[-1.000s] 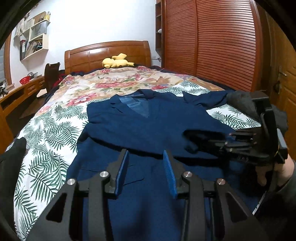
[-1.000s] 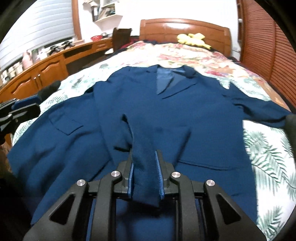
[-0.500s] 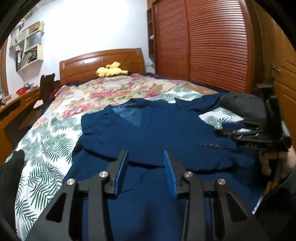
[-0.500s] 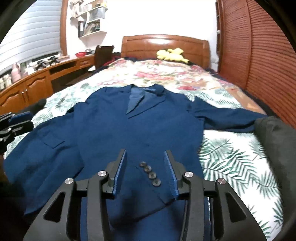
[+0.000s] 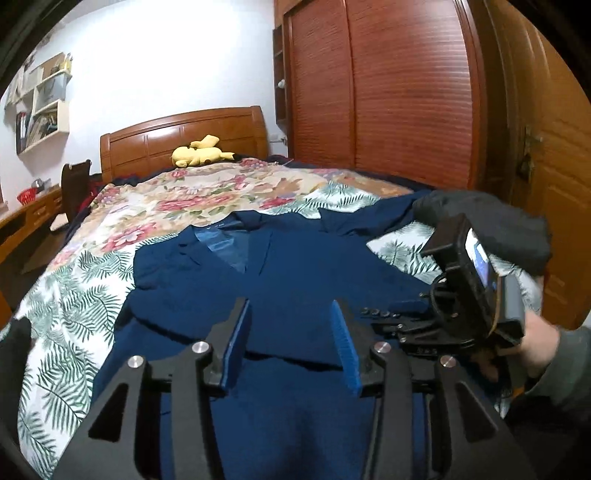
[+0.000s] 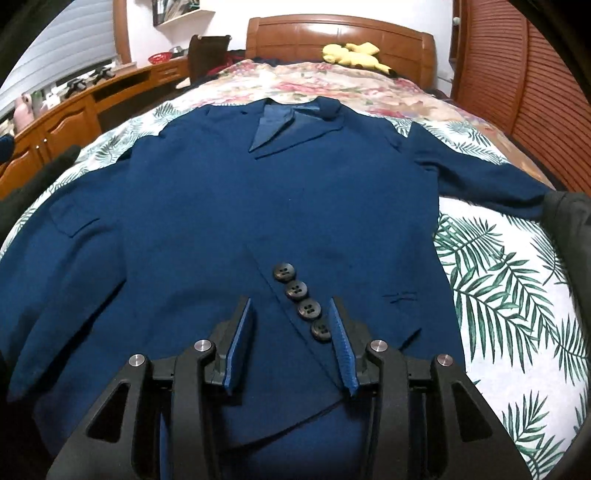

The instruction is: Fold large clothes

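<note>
both tools (image 5: 290,341) (image 6: 291,341) hover, parted, above the flat navy jacket (image 6: 258,206).

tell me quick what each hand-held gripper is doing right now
Left hand-held gripper: open, holding nothing.
Right hand-held gripper: open, just released the jacket sleeve.

Yellow plush toy (image 5: 201,154) by wooden headboard (image 6: 338,35); louvred wardrobe doors (image 5: 402,96) right; dark bundle (image 5: 491,225), perhaps clothing.
</note>
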`<state>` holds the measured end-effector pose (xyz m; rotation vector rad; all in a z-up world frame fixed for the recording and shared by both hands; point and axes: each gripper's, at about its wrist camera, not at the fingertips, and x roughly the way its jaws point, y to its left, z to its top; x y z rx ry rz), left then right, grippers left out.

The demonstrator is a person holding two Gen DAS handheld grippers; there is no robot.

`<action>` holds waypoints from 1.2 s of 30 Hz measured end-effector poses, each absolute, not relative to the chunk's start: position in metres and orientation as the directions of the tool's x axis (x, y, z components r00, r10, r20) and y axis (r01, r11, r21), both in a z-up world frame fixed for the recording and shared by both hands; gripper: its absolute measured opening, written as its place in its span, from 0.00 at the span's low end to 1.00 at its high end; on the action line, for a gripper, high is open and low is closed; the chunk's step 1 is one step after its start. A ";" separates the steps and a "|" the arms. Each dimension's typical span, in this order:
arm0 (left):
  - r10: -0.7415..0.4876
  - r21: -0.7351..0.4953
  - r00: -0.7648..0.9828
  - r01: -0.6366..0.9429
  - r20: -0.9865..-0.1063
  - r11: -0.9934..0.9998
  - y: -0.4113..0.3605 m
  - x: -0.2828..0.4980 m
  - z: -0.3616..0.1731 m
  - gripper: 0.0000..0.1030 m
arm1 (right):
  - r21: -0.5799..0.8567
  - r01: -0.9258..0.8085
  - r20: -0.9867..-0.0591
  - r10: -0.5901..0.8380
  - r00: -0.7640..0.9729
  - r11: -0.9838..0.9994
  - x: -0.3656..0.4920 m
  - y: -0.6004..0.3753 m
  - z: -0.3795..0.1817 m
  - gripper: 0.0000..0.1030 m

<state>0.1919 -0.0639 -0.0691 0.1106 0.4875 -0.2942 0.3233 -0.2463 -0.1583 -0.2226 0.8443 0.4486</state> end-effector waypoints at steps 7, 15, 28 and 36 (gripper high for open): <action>-0.265 0.023 0.829 0.316 -0.492 0.948 -0.070 0.221 -0.079 0.42 | 0.012 -0.469 -0.753 0.316 0.577 0.883 0.320 -0.251 -0.157 0.41; -0.284 -0.031 0.817 0.311 -0.501 0.950 -0.063 0.265 -0.094 0.42 | 0.031 -0.441 -0.722 0.325 0.611 0.897 0.316 -0.259 -0.154 0.41; -0.296 -0.087 0.804 0.294 -0.516 0.952 -0.054 0.281 -0.127 0.42 | 0.055 -0.447 -0.698 0.354 0.623 0.893 0.309 -0.262 -0.145 0.42; -0.301 -0.079 0.818 0.302 -0.490 0.950 -0.054 0.277 -0.127 0.42 | 0.034 -0.384 -0.619 0.321 0.716 0.923 0.321 -0.297 -0.095 0.57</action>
